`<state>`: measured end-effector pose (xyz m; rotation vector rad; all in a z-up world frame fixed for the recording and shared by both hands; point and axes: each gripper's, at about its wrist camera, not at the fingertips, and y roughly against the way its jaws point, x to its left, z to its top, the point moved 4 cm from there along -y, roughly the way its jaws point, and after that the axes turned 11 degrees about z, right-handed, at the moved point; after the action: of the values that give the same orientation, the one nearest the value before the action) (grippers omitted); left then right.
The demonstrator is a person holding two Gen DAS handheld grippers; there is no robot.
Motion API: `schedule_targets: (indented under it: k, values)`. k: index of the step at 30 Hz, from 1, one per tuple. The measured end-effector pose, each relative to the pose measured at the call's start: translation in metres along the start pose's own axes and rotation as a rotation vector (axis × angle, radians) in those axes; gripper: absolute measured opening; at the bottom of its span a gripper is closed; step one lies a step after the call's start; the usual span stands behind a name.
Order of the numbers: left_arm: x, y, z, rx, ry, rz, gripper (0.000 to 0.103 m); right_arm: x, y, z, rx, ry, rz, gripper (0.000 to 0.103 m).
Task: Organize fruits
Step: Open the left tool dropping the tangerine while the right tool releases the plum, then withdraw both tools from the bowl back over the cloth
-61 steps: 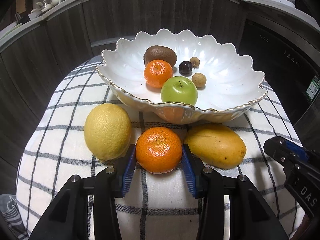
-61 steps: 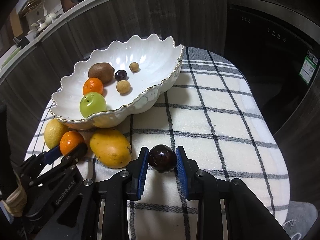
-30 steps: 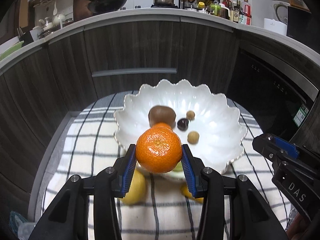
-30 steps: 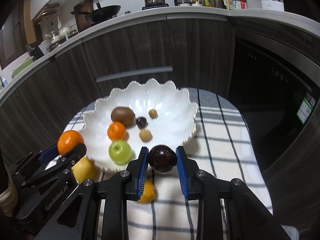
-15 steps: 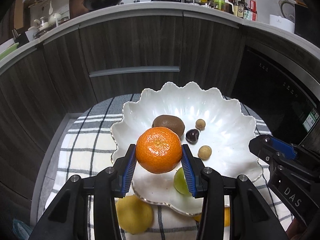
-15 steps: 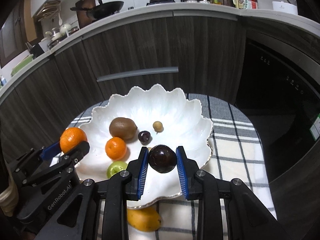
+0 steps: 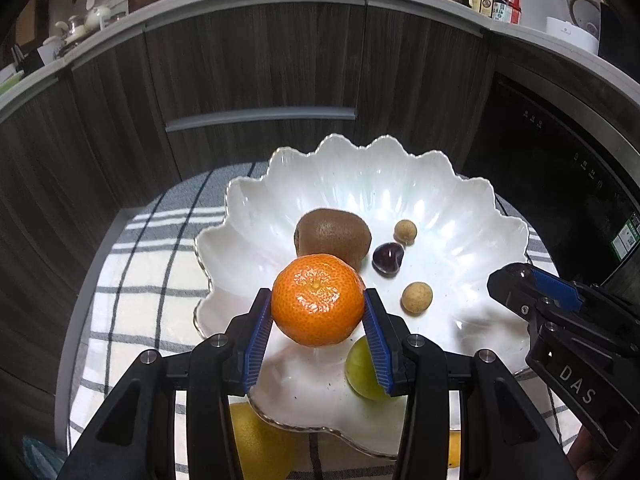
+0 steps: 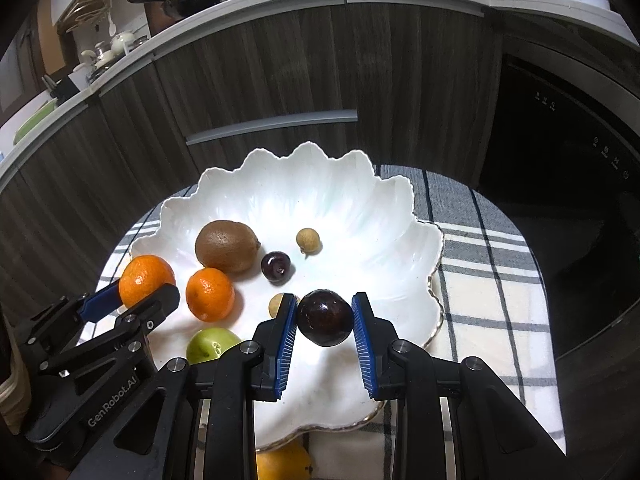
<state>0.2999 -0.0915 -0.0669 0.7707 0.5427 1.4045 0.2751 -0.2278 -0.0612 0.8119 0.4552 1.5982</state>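
You're working over a small round table covered by a white cloth with grey and black check lines. Directly on the cloth sits the white scalloped bowl with its gilt rim. At its near edge, you can see a lemon and a yellow-orange mango lying on the cloth, both partly hidden under the bowl's rim.

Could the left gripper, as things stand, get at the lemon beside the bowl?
Probably not yet: the left gripper is shut on a mandarin, and the white bowl's rim partly covers the lemon below.
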Motion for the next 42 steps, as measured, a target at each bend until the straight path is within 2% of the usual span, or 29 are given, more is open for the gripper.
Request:
schedule_targets:
  k: [2, 4, 6, 7, 9, 12, 14, 18, 31, 42]
  values:
    - [0.000, -0.002, -0.001, 0.011, -0.002, 0.005, 0.045, 0.001, -0.001, 0.000, 0.003, 0.002, 0.000, 0.030]
    - [0.000, -0.001, -0.001, 0.009, -0.001, 0.010, 0.053, 0.002, 0.000, 0.000, -0.003, 0.005, -0.002, 0.030]
    - [0.003, 0.004, 0.000, -0.010, 0.007, 0.036, 0.075, 0.003, 0.001, 0.000, -0.002, 0.007, -0.004, 0.033]
    - [0.004, 0.007, 0.001, -0.019, 0.007, 0.049, 0.078, 0.002, 0.002, 0.000, -0.006, 0.001, -0.008, 0.036]
    - [0.006, 0.010, 0.003, -0.028, 0.001, 0.058, 0.080, 0.000, 0.006, 0.002, -0.025, -0.009, -0.023, 0.058]
    - [0.008, 0.016, 0.005, -0.039, -0.005, 0.070, 0.081, -0.001, 0.015, 0.006, -0.053, -0.011, -0.047, 0.073]
    - [0.011, 0.020, 0.006, -0.047, 0.000, 0.077, 0.085, -0.002, 0.018, 0.008, -0.060, -0.017, -0.067, 0.079]
    - [0.014, 0.028, 0.006, -0.064, 0.002, 0.093, 0.090, -0.006, 0.026, 0.009, -0.068, -0.033, -0.093, 0.080]
    - [0.030, 0.060, -0.004, -0.102, 0.008, 0.110, 0.092, 0.004, 0.054, 0.001, -0.095, -0.029, -0.122, 0.080]
    - [0.051, 0.079, -0.024, -0.111, 0.027, 0.121, 0.093, 0.024, 0.071, -0.019, -0.092, -0.011, -0.132, 0.080]
